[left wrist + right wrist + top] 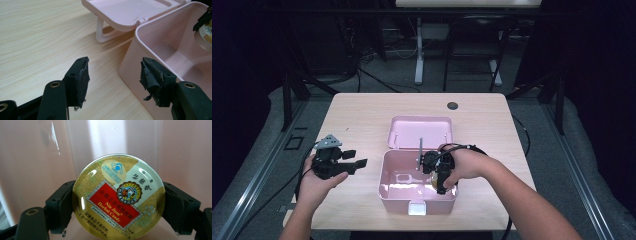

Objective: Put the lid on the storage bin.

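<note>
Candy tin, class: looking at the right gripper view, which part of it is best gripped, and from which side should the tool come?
Grip the candy tin across its round rim, one jaw on each opposite edge, as the right tool does now. Come from above, down into the open pink box: the tin is a flat disc, so only its thin edge gives two opposing faces, and the box walls block a sideways approach.

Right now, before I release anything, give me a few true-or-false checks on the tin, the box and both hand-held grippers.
1. The right hand-held gripper clamps a round candy tin. True.
2. The tin is held over the bare table. False: it is inside the pink box.
3. The box lid is shut. False: it lies open behind the box.
4. The left hand-held gripper is open and holds nothing. True.
5. The left hand-held gripper is inside the box. False: it is beside it, over the table.
</note>
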A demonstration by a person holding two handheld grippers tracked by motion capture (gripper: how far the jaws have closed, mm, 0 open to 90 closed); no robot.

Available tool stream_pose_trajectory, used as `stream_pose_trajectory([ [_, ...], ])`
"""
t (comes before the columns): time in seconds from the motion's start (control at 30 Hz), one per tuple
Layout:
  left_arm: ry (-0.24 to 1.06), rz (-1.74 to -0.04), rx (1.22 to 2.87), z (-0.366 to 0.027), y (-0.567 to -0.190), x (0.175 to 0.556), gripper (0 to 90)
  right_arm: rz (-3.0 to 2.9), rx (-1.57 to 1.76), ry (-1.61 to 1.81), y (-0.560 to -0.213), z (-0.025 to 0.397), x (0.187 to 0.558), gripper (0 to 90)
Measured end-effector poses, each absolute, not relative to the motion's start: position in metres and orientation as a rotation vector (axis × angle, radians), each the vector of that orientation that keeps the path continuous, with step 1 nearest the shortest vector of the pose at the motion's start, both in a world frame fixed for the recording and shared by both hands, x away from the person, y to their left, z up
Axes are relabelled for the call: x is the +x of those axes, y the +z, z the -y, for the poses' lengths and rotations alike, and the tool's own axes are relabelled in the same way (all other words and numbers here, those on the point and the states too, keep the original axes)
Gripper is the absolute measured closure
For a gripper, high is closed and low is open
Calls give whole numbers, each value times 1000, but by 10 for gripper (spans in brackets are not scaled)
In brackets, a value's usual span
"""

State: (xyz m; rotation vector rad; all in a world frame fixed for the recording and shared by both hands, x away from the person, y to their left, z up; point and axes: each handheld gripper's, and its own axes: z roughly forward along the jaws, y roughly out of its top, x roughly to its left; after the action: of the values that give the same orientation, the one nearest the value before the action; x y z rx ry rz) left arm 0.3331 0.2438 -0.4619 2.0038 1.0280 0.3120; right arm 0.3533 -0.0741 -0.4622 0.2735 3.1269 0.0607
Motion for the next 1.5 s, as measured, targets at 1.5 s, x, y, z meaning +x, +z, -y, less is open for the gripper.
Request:
stream_pose_trajectory([
  [1.5, 311, -1029, 2007, -245, -462, 334, 399, -3086, 122, -12, -493, 66, 351, 196],
])
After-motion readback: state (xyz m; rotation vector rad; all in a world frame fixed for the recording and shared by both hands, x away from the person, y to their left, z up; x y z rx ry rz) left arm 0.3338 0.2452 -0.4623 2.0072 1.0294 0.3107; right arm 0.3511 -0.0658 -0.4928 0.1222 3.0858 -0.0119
